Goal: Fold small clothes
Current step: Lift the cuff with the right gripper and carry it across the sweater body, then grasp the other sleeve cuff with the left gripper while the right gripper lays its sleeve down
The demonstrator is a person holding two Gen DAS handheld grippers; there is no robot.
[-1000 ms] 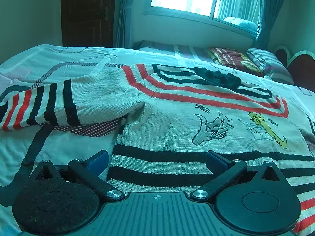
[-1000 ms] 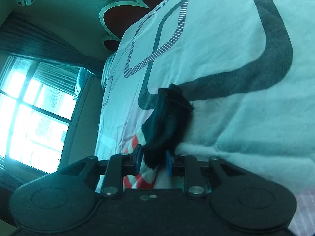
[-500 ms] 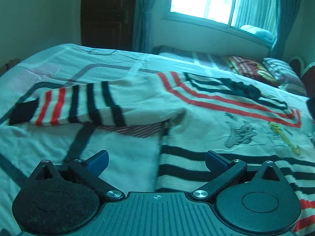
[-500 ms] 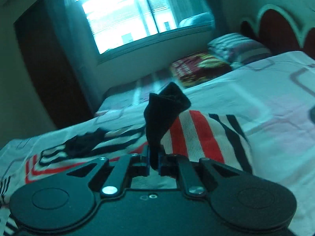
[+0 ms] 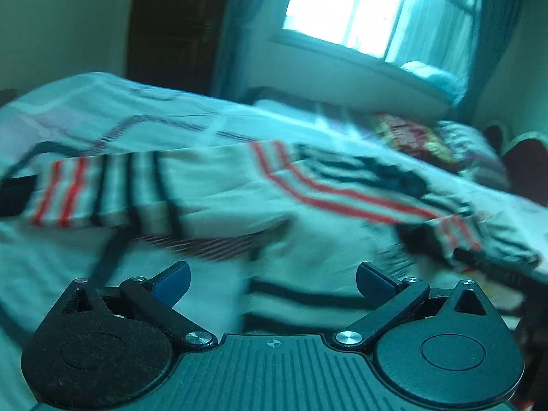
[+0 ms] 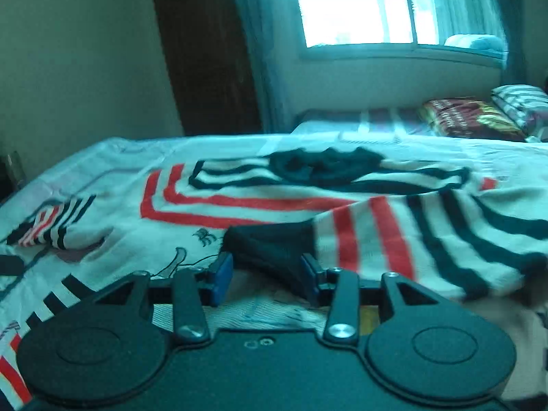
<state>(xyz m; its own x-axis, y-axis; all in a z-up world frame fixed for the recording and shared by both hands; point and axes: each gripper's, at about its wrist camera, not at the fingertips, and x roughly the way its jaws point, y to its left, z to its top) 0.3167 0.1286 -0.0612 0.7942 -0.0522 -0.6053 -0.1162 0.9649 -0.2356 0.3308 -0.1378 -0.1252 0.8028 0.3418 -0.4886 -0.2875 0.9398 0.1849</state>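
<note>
On the bed (image 5: 78, 109), left wrist view: frame is motion-blurred. Left gripper (image 5: 273, 279) stands wide, nothing between its blue pads, hovering low over the hem of the striped sweater (image 5: 308, 205). Compared with half a second ago the camera has swung further left; the left sleeve (image 5: 89, 191) now sits more central in view, laid out flat to the side, cuff dark at the far end. At the right edge a striped fold (image 5: 462, 236) now lies across the sweater body where none lay before.

Right wrist view: right gripper (image 6: 267, 274) has its jaws parted to a moderate gap. Half a second ago they were pinched on the black cuff (image 6: 274, 243) held aloft; now the cuff rests on the sweater's chest near the embroidered figures, between the fingertips but not visibly squeezed. Right sleeve (image 6: 428, 239) lies folded inward over the front, below the dark collar (image 6: 325, 164).

Judgement: right sleeve fold placed and released. Left sleeve remains; the left gripper looks headed for it.
</note>
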